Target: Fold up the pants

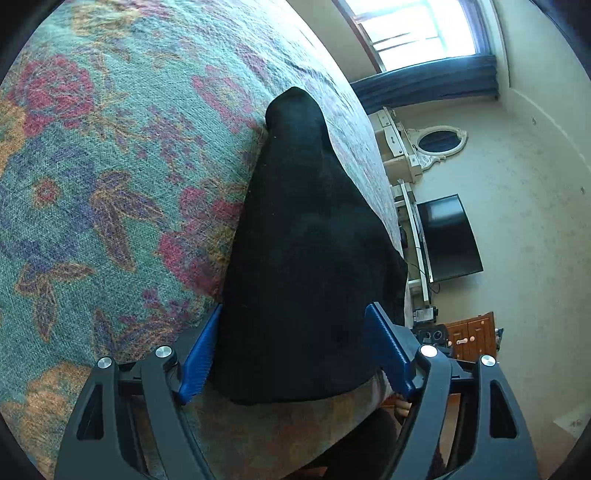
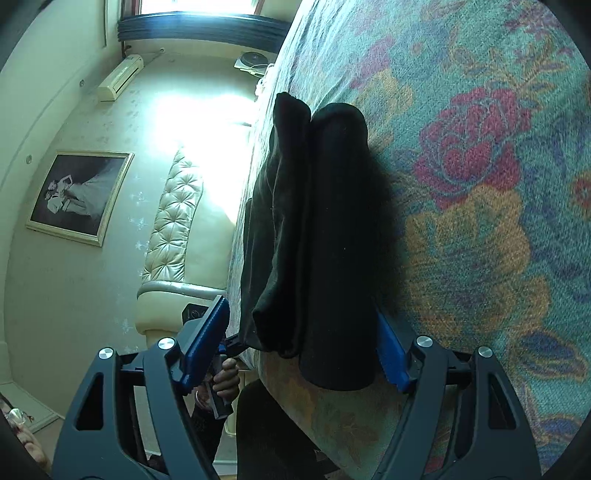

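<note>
Here, the black pants (image 1: 306, 251) lay folded lengthwise on the floral bedspread (image 1: 110, 166) near its edge. Your left gripper (image 1: 295, 354) and right gripper (image 2: 306, 343) straddled them, jaws spread, pinching nothing.

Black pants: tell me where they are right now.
The black pants lie folded on the floral bedspread near the bed's edge, between the open blue fingers of each gripper in both wrist views.

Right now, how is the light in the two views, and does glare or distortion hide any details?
Left wrist view: the window is overexposed, the black pants show almost no folds, and the fisheye bends the bedspread. Right wrist view: strong glare washes out the wall beside the headboard; the pants stay dark, though two folded layers can be seen.
</note>
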Demonstrator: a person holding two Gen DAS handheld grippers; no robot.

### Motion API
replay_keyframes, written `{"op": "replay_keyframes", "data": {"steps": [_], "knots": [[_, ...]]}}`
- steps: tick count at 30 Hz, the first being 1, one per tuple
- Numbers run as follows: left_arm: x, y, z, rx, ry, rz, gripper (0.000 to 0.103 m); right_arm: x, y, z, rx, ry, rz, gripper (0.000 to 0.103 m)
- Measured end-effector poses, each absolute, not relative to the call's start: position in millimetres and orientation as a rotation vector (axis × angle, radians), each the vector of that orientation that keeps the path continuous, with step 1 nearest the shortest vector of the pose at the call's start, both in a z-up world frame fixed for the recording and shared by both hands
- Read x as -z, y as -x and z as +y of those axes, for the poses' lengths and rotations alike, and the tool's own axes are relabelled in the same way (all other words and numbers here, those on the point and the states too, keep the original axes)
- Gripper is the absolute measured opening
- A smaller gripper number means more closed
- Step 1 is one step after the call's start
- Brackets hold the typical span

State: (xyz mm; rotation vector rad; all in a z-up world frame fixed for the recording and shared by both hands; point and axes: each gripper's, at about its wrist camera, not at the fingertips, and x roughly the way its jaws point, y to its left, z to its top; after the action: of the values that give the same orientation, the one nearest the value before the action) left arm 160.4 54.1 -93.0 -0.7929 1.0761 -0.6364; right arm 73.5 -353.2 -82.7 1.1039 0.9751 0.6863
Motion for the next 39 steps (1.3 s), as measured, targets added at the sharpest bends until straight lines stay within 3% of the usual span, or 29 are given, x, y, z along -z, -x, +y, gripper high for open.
{"op": "replay_keyframes", "data": {"steps": [3, 16, 17, 21, 23, 28, 39], "knots": [[95, -161, 50, 0.633, 0.754, 1.069, 0.076, 80, -69, -353, -0.643, -1.051, 0.984, 0.070], [94, -163, 32, 0.592, 0.701, 1.042, 0.074, 77, -58, -327, -0.551, -0.992, 1.004, 0.072], [93, -162, 30, 0.584, 0.691, 1.037, 0.071, 76, -59, -325, -0.542, -0.983, 1.009, 0.071], [96, -162, 32, 0.546, 0.703, 1.030, 0.057, 86, -59, -330, -0.521, -1.026, 1.012, 0.038], [97, -162, 35, 0.531, 0.722, 1.035, 0.046, 89, -56, -333, -0.533, -1.058, 1.001, 0.034], [89, -155, 36, 0.504, 0.730, 1.022, 0.035, 87, -53, -343, -0.556, -1.109, 0.976, 0.032], [84, -144, 28, 0.484, 0.700, 1.026, 0.034, 99, -41, -364, -0.563, -1.128, 0.974, 0.031]]}}
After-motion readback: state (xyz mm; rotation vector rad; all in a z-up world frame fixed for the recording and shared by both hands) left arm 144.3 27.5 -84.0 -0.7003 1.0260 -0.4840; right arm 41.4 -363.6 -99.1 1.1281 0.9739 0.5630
